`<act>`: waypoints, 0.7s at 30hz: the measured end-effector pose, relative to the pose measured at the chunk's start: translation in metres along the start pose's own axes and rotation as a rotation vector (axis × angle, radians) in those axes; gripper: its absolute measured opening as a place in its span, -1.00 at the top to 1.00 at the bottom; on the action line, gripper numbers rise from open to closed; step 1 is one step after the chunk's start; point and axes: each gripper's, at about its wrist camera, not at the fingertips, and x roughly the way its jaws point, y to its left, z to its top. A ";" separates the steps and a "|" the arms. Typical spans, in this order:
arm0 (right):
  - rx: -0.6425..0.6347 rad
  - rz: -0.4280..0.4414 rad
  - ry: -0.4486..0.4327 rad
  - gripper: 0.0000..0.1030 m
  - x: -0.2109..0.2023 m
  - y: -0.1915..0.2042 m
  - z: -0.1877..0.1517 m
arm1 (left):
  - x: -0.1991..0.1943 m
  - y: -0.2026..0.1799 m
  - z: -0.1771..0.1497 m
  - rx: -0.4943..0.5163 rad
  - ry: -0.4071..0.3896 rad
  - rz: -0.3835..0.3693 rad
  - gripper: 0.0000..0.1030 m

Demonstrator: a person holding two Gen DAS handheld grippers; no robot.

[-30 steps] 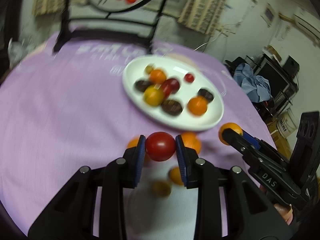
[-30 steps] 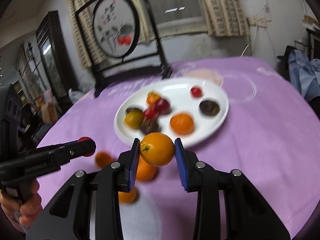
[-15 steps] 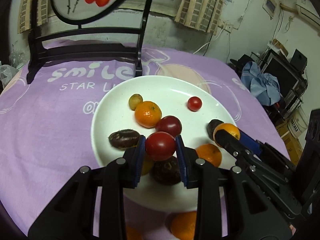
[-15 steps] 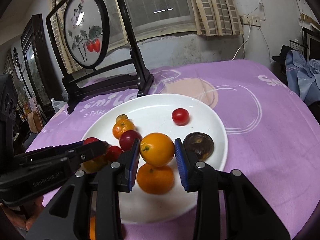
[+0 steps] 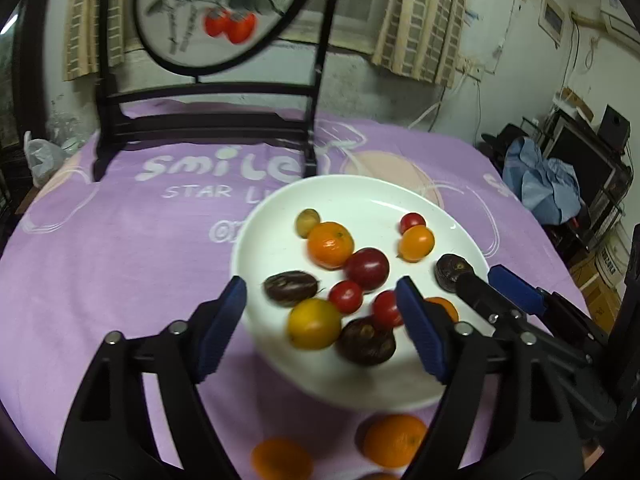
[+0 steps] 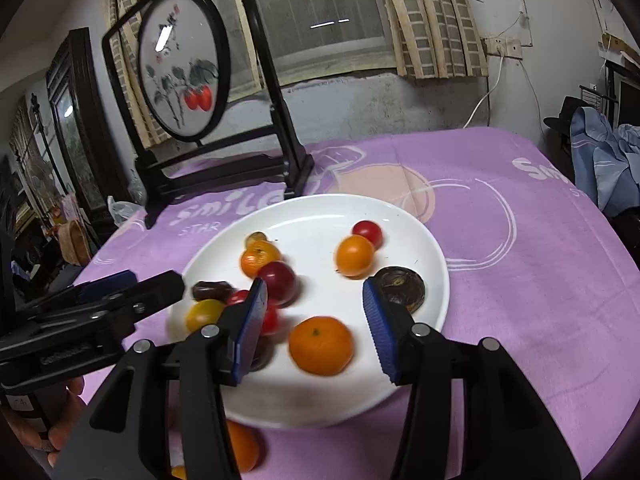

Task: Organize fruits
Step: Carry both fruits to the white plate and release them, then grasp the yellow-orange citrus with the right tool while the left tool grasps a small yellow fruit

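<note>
Both grippers hang over the near half of the white plate (image 5: 260,240), which sits on a purple tablecloth (image 5: 120,260) in front of a black-framed round screen painted with red fruit (image 5: 216,12). The left gripper (image 5: 320,304) has just been opening; its blue pads stand wide apart with nothing pressed between them, and a small red tomato (image 5: 346,296) lies free on the plate in the gap, touching a yellow tomato (image 5: 314,323) nearer the plate's front rim. The right gripper (image 6: 316,308) has also just been opening, its jaws released and clamping nothing; a tangerine (image 6: 321,345) rests on the plate between and just below its pads. Beyond that gripper, toward the plate's far side, an orange tomato (image 6: 354,255) lies loose, touching a small red cherry tomato (image 6: 368,232). A dark brown fruit (image 6: 400,289) sits by the plate's right rim, just behind the right pad. Near the plate's middle a second tangerine (image 5: 330,245) touches a dark red tomato (image 5: 367,269). Off the plate, on the cloth just in front of its near rim, two more orange fruits (image 5: 394,440) lie.
</note>
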 end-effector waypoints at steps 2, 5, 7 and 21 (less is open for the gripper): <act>-0.001 0.001 -0.009 0.03 -0.011 0.004 -0.005 | -0.014 0.006 -0.005 -0.012 -0.022 0.019 -0.76; 0.011 0.013 0.002 0.03 -0.025 0.011 -0.018 | -0.035 0.020 -0.017 -0.034 -0.051 0.072 -0.87; 0.015 0.030 0.028 0.03 -0.032 0.017 -0.031 | -0.044 0.034 -0.029 -0.062 -0.044 0.100 -0.88; -0.173 0.100 0.236 0.03 -0.046 0.079 -0.102 | -0.081 0.102 -0.087 -0.233 0.007 0.185 -0.88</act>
